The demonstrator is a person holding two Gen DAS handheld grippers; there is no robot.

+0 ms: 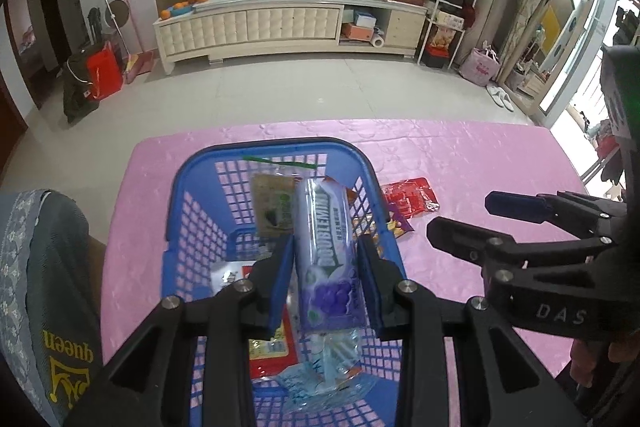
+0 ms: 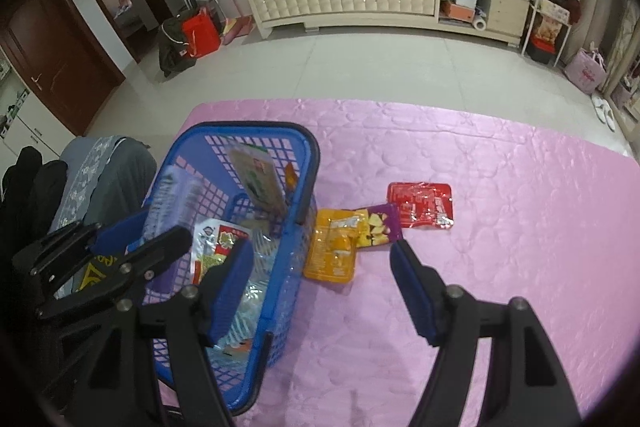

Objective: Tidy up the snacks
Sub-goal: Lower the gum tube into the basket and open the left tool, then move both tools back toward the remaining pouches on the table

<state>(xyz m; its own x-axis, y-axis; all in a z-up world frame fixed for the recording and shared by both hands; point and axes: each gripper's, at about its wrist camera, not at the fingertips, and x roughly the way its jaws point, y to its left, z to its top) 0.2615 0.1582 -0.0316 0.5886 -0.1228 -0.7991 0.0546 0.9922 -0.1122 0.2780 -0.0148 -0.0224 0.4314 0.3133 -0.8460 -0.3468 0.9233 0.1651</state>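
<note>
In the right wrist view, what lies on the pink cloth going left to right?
Blue basket → orange packet → purple packet → red packet.

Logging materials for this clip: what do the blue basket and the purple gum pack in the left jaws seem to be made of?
Blue lattice basket: looks like rigid moulded plastic, judging by its uniform colour, grid walls and slight sheen. Purple Doublemint gum pack, held over the basket: probably glossy printed film or foil wrap, from its light streaks; which one cannot be told.
</note>
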